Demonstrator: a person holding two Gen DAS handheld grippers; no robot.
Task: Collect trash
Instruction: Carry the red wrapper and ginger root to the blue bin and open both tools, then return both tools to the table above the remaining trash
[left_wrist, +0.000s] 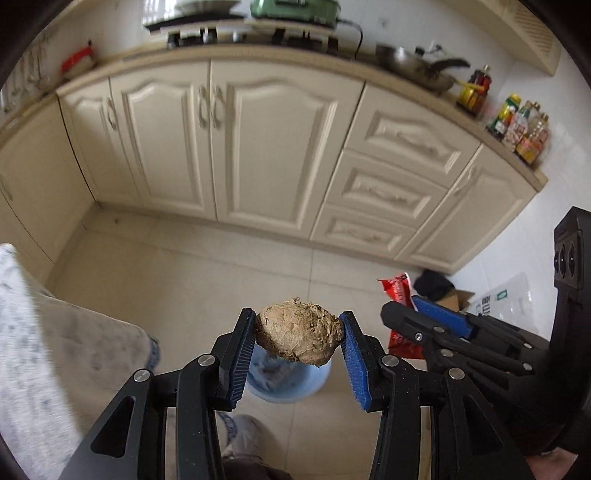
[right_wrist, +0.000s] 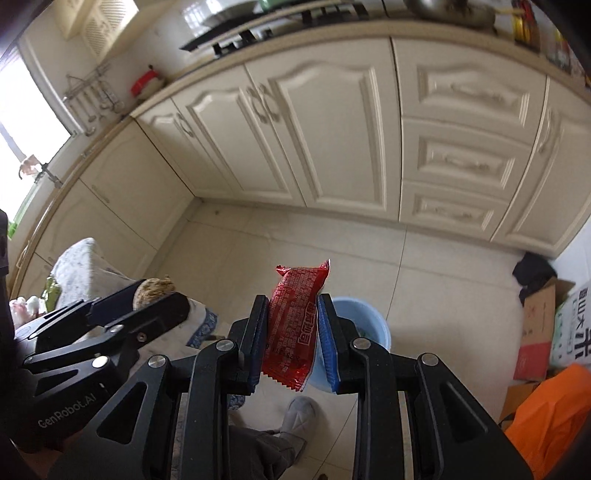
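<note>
Right claw (right_wrist: 291, 325) clamps the red wrapper (right_wrist: 295, 325) upright, long axis vertical; left claw (left_wrist: 297, 338) grips a brown lump (left_wrist: 298, 335).

The left gripper (left_wrist: 298, 325) is angling steeply downward, its pads pressing something between them; the right gripper (right_wrist: 292, 306) is tilting down alongside, likewise clamped.

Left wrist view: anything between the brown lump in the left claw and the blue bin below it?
Nothing: the brown lump, clamped in the left claw, hangs above the blue bin with nothing between them.
</note>
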